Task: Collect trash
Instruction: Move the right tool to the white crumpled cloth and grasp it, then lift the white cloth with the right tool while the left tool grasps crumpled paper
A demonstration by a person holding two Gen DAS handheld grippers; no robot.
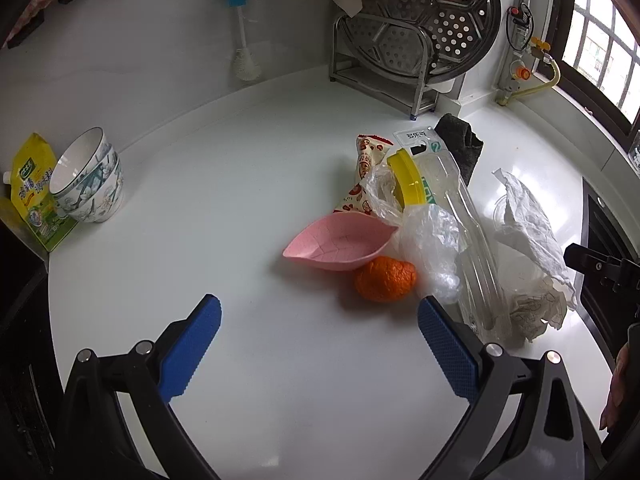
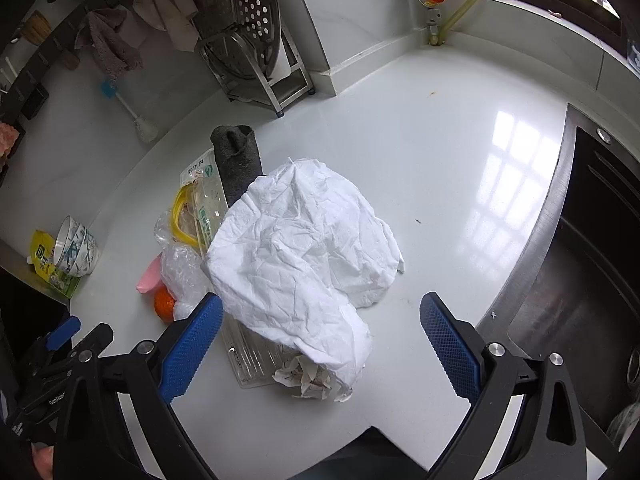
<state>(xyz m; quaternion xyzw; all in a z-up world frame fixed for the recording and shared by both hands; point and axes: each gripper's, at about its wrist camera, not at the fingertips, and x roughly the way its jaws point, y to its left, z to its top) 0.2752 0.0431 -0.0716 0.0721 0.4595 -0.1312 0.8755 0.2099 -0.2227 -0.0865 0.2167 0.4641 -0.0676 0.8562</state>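
Observation:
A heap of trash lies on the white counter (image 1: pixel 240 184). It holds an orange peel (image 1: pixel 385 279), a crumpled clear bag (image 1: pixel 432 248), a red snack wrapper (image 1: pixel 366 176), a clear blister pack (image 1: pixel 468 240) with a yellow lid (image 1: pixel 408 178), and a crumpled white tissue (image 1: pixel 528 236). A pink leaf-shaped dish (image 1: pixel 340 245) sits beside the peel. My left gripper (image 1: pixel 320 320) is open and empty, just short of the peel. In the right wrist view the tissue (image 2: pixel 300 256) covers the blister pack (image 2: pixel 248 352). My right gripper (image 2: pixel 322 320) is open, its fingers either side of the tissue's near end.
Stacked bowls (image 1: pixel 90 178) and a yellow pouch (image 1: pixel 34 192) stand at the left edge. A steel rack with a steamer plate (image 1: pixel 420 28) stands at the back. A dark cloth (image 1: pixel 460 140) lies behind the heap. The sink (image 2: pixel 580 272) is at the right.

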